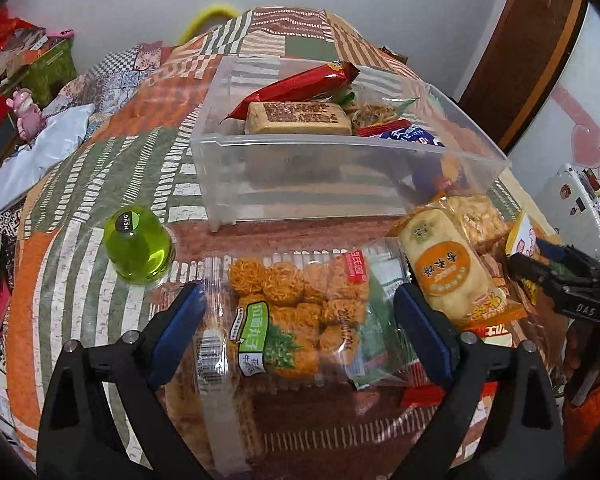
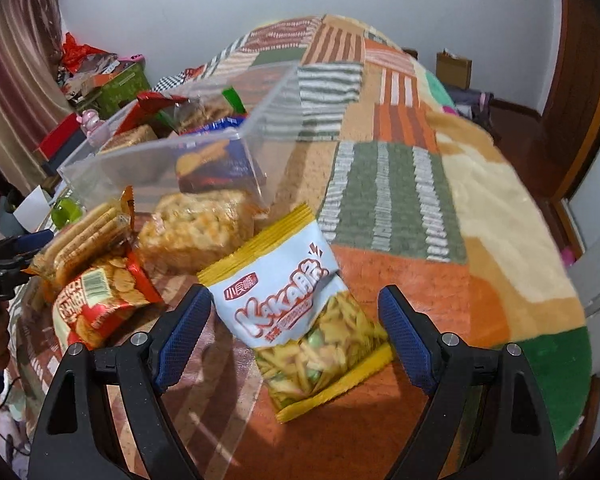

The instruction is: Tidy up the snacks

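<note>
Two grippers gape empty over the bedspread point(image 2: 380, 184): the left gripper point(image 1: 300, 316) straddles the noodle-ball pack point(image 1: 288, 320), the right gripper point(image 2: 296, 320) the tilted chips bag point(image 2: 300, 320), both packs just before the clear bin point(image 1: 300, 168).

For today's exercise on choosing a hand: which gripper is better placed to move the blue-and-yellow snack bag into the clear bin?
Right. The right gripper stands open around the blue-and-yellow snack bag; the left gripper straddles the noodle-ball pack instead.
</note>
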Demonstrator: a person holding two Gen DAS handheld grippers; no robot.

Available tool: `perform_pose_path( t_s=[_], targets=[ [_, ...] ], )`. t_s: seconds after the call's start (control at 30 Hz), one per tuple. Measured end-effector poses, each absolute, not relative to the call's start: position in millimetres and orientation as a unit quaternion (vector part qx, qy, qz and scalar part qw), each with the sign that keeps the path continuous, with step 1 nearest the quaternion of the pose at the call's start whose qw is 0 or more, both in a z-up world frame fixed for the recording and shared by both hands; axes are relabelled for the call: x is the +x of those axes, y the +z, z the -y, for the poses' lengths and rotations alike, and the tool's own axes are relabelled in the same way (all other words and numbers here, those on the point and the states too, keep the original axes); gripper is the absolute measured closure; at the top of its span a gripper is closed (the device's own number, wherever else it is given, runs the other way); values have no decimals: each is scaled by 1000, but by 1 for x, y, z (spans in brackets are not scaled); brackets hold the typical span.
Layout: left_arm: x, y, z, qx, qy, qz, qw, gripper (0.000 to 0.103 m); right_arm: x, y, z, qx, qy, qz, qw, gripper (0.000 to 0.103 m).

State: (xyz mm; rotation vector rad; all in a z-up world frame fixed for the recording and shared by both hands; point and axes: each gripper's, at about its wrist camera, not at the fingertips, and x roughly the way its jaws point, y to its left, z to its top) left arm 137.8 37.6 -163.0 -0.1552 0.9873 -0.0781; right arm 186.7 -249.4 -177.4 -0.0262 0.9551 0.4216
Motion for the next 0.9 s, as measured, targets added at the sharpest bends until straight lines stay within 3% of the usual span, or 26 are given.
perform_pose_path(
  t_s=[0.27,0.43,0.63,0.77,0.9],
  targets=[
    [143,-171,-45,-91,-31,-470,877,4,181,-184,249,-26,201,-454,868,19],
    [144,-173,-49,-88,-20,-464,881,6,181,-182,254,-13,195,-449,872,39],
    [143,-172,-51,-80,-15,-460,884,19,180,-177,258,9,198,-444,874,46],
    [139,-166,-48,-73,-27,-455,887,37,177,-169,258,14,201,-435,877,50],
    [137,-161,-47,-74,-32,-452,888,40,175,-157,257,21,206,-418,885,51]
  ],
)
